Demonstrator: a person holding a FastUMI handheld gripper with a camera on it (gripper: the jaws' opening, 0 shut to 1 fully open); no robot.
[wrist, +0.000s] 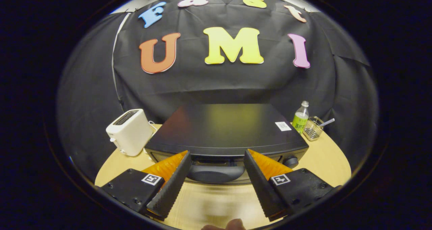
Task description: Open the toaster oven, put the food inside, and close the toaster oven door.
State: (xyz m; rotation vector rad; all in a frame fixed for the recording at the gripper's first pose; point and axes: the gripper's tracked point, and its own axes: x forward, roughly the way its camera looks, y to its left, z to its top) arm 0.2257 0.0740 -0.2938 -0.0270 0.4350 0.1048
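Observation:
A black toaster oven (229, 128) stands on the wooden table (330, 162), seen from above its front. Its door is shut, and the dark rounded door handle (216, 173) runs along the top of the front. My gripper (216, 155) is open, its two orange-backed fingers (175, 179) reaching either side of the handle's ends, just in front of the door. Nothing is held between them. A knob (291, 161) sits at the oven's front right. A bit of something brownish (224, 225) peeks in below, between the fingers; what it is I cannot tell.
A white pop-up toaster (130, 132) stands left of the oven. Behind the oven's right corner are a green-labelled bottle (300, 119) and a wire basket (313, 128) with a utensil in it. Bare tabletop lies below the fingers.

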